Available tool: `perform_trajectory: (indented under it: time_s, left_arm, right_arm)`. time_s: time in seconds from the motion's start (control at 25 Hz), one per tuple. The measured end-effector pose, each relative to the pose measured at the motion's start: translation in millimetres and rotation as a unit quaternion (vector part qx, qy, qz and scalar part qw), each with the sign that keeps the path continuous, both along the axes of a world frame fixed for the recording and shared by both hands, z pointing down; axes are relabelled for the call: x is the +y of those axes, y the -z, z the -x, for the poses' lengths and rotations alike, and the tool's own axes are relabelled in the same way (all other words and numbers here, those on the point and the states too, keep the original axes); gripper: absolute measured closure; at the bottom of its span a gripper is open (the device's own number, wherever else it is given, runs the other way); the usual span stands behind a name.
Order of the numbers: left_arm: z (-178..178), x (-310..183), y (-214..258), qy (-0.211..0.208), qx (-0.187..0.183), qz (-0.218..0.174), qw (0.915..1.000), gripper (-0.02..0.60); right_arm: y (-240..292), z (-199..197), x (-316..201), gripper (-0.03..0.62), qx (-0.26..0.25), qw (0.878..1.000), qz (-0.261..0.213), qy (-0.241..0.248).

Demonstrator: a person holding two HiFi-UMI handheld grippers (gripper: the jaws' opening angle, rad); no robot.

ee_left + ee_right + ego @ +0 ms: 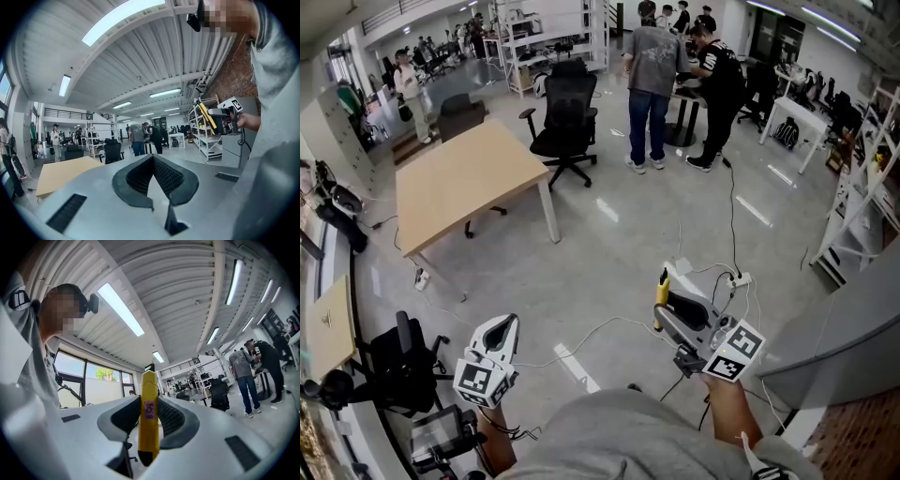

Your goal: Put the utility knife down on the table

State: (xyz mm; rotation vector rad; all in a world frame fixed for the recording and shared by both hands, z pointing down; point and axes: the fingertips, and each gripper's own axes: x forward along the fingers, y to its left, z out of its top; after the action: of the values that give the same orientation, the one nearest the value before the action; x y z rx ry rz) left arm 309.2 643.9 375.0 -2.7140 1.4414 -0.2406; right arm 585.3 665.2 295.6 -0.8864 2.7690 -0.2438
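Yellow utility knife (149, 420) pinched in right hand-held gripper (149, 400); left hand-held gripper (152, 161) seemingly closed.

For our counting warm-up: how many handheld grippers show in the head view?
2. The left gripper sits lower left, jaws together, empty. The right gripper sits lower right, clamped on the yellow utility knife. None appears hidden.

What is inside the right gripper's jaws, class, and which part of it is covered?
A yellow knife is clamped upright between the jaws of the right gripper, with both ends sticking out and a pink sticker facing the camera. The pads cover its two gripped sides.
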Motion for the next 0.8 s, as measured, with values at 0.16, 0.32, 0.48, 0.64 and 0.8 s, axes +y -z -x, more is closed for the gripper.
perform_trajectory:
  time_s: [0.16, 0.32, 0.48, 0.64, 0.8]
  left_arm:
    - [8, 7, 7, -0.012, 0.005, -0.001, 0.9999, 0.578]
    - [20, 8, -10, -0.028, 0.012, -0.007, 0.9995, 0.578]
    - [26, -2, -20, -0.041, 0.016, -0.006, 0.999, 0.577]
    - [23, -4, -22, -0.048, 0.014, 0.003, 0.9987, 0.578]
    - [8, -20, -23, -0.046, 0.007, 0.009, 0.9989, 0.577]
  right_arm:
    - [5, 10, 11, 0.477, 0.009, 1.0, 0.005, -0.014]
    - [-9, 25, 19, 0.477, 0.017, 0.999, 0.006, -0.029]
    - [-17, 36, 12, 0.477, 0.02, 0.999, 0.008, -0.039]
    - [-15, 32, 11, 0.477, 0.015, 0.999, 0.011, -0.047]
    - [-24, 15, -4, 0.477, 0.01, 0.999, 0.022, -0.048]
